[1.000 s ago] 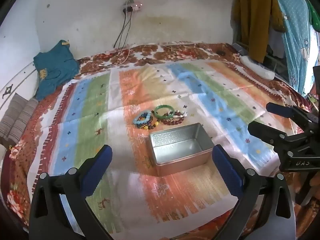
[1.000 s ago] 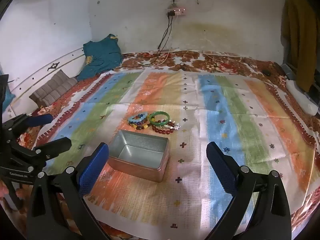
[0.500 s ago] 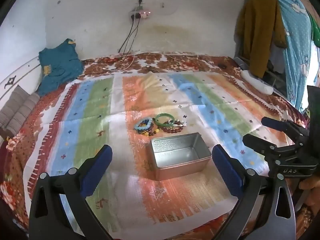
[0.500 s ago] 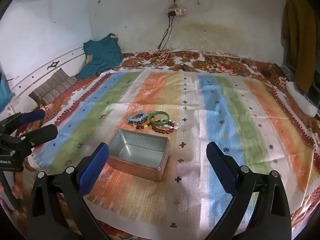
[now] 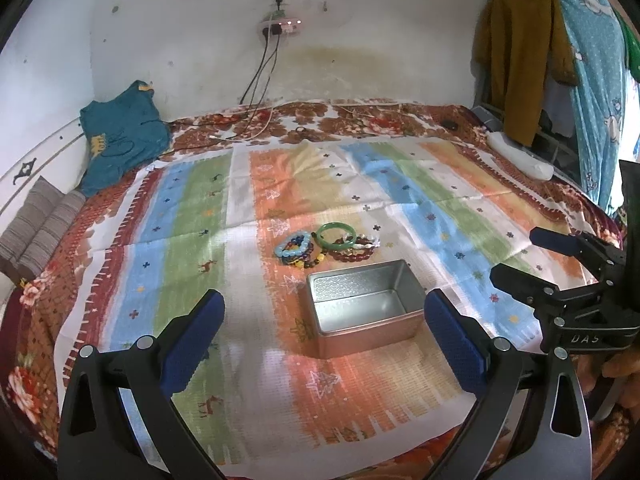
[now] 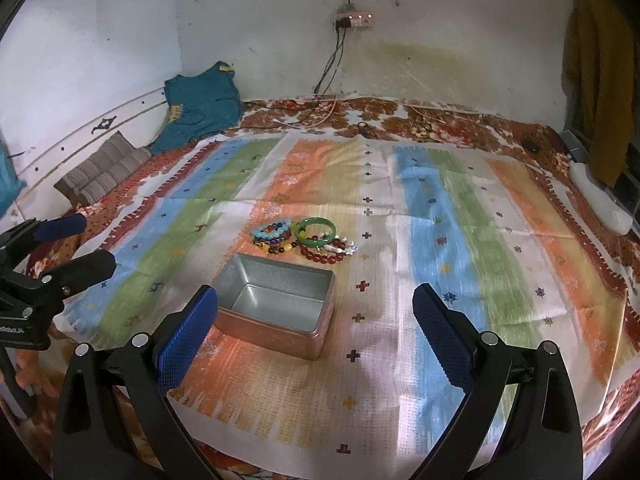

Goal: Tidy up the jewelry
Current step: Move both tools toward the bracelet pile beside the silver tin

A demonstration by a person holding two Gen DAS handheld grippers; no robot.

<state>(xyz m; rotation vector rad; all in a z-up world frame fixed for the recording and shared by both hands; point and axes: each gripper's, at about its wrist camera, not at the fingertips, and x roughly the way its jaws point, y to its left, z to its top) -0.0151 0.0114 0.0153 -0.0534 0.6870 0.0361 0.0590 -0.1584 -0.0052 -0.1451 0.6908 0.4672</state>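
An open, empty metal tin (image 5: 364,308) sits on a striped cloth (image 5: 192,240) spread over a bed. Just beyond it lies a cluster of bracelets: a green bangle (image 5: 337,235), a light-blue bead bracelet (image 5: 293,247) and a dark red bead bracelet (image 5: 349,255). The tin (image 6: 276,304) and the green bangle (image 6: 315,231) also show in the right wrist view. My left gripper (image 5: 324,340) is open and empty, held in front of the tin. My right gripper (image 6: 314,338) is open and empty, near the tin's right front; it also shows at the right edge of the left wrist view (image 5: 516,254).
A teal garment (image 5: 120,136) and folded grey cloth (image 5: 36,228) lie at the bed's left. Cables (image 5: 256,92) hang from a wall socket onto the bed. Clothes (image 5: 520,48) hang at the right, above a white object (image 5: 520,156).
Both grippers have drawn back and risen slightly, so more of the bed and wall shows. The tin and bracelets have not moved. Both grippers stay open.
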